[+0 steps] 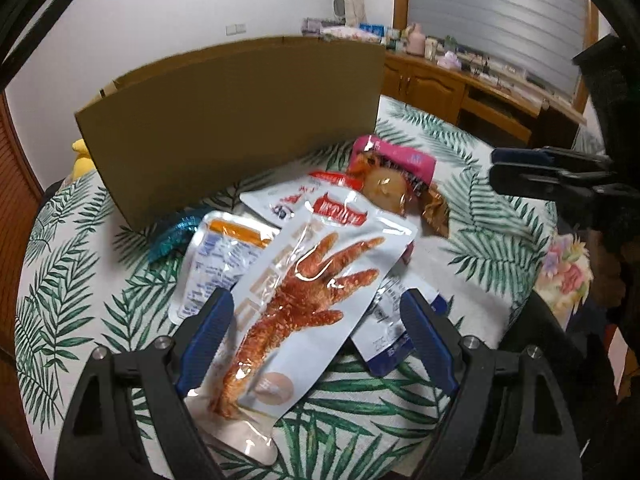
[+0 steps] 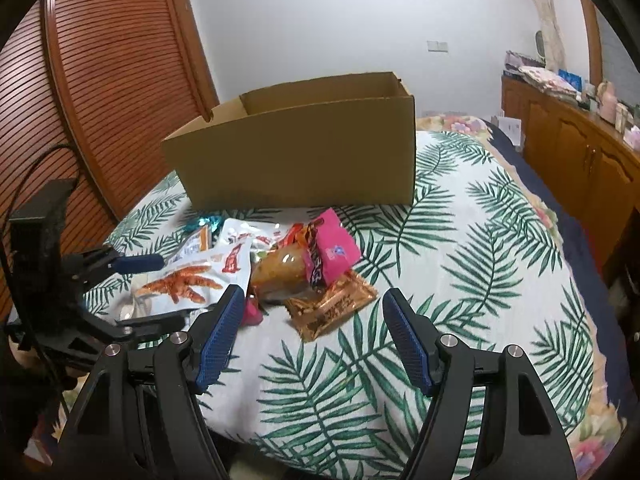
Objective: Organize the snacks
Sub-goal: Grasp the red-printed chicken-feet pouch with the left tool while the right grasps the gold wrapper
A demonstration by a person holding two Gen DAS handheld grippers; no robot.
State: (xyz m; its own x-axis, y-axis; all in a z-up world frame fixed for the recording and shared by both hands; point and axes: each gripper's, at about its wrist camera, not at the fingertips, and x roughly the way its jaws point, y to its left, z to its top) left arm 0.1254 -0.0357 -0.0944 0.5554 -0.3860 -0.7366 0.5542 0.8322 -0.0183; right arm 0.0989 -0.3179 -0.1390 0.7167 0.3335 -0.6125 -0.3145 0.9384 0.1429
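We see the left hand-held gripper (image 1: 316,322) with its jaws spread wide, straddling the chicken-foot pouch (image 1: 308,280); its ribbed blue pads (image 1: 210,332) stand on either side of the glossy white-and-clear packet, and we cannot tell whether they touch it. Nothing is grasped. The right hand-held gripper (image 2: 314,328) is likewise released, jaws apart over bare bedspread (image 2: 460,248), holding nothing; the crinkled gold foil packet (image 2: 332,308) lies just ahead of its pads.

The snacks sit in a loose overlapping heap on the leaf-printed bedspread, in front of the cardboard box (image 2: 296,160). The box is plain brown corrugated board, rectangular, open at the top. In the heap we note a shiny pink wrapper (image 2: 334,246), a clear pouch with a tan rounded item (image 2: 284,270), flat white sachets (image 1: 218,264) with orange and blue print, and a teal glittery piece (image 1: 172,236) beside the box wall.
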